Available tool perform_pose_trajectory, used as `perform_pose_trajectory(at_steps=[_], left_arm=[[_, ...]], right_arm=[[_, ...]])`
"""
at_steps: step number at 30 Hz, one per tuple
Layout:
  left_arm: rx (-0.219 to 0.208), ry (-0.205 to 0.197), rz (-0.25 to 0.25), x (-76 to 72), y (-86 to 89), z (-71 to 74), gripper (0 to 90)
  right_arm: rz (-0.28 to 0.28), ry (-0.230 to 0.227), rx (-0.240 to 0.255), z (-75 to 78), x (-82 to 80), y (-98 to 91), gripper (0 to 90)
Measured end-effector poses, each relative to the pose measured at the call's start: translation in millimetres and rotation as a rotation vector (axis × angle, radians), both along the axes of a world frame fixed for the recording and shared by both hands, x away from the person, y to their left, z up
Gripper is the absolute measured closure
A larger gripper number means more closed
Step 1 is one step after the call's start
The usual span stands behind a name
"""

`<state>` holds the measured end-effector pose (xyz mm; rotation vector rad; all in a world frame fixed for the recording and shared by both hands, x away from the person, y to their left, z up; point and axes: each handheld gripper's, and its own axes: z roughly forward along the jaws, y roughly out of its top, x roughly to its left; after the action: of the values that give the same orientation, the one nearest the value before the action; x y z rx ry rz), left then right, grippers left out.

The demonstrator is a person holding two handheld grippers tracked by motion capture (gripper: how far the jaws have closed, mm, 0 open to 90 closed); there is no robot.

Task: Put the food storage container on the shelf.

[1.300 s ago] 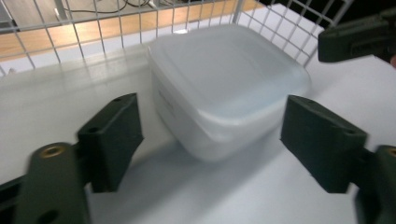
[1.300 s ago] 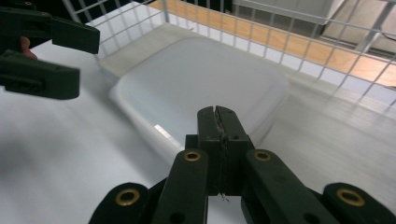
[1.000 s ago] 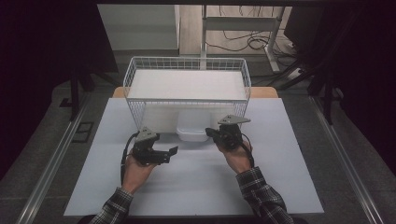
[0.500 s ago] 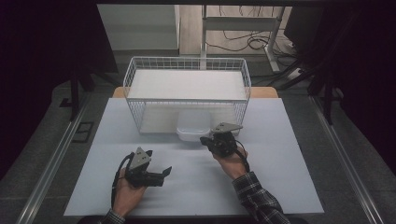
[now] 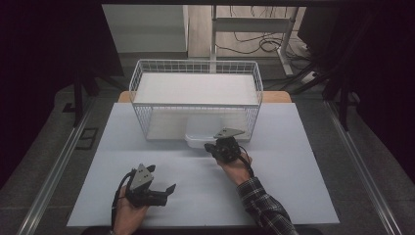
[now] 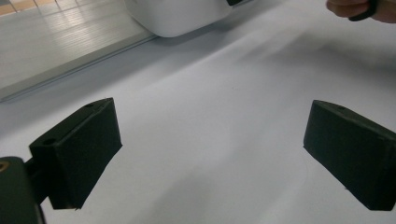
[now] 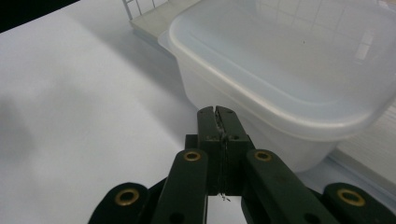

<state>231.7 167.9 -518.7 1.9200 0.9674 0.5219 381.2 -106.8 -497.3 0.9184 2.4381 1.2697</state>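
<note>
1. High view: a white wire basket (image 5: 195, 100) stands at the far side of the white table (image 5: 293, 196). A clear plastic tub (image 5: 200, 139) pokes out from under the basket's near wall, half inside it. The right gripper (image 5: 215, 147) lies just in front of the tub, its tip at the tub's near right corner; whether it touches I cannot tell. The left gripper (image 5: 169, 190) sits well nearer than the tub and to its left, over bare table, with its jaws spread.

2. Left gripper view: both black jaws stand wide apart with nothing between them, low over the table (image 6: 210, 140). The tub (image 6: 180, 16) shows far ahead, and the person's other hand (image 6: 362, 9) beside it.

3. Right gripper view: the jaws are pressed tight together, pinching nothing. The right gripper (image 7: 217, 112) points at the tub (image 7: 289, 70), just below its rim. The basket (image 7: 140, 7) rises behind the tub.
</note>
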Motion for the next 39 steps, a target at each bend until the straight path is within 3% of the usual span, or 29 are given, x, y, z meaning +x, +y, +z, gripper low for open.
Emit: perform_pose_trajectory(at_steps=[13,21,39], left_arm=[[-0.006,-0.035,-0.011,0.1,1.7,-2.1,3.5],[-0.029,-0.024,-0.013,1.0,3.5,-2.3,3.6],[-0.035,0.001,-0.022,1.8,2.3,-3.0,4.1]], right_arm=[[-0.025,-0.008,-0.027,-3.2,18.6,11.7,89.1],[-0.032,-0.022,-0.034,-1.1,31.9,15.1,89.0],[-0.072,-0.030,-0.058,-3.7,55.5,24.9,89.1]])
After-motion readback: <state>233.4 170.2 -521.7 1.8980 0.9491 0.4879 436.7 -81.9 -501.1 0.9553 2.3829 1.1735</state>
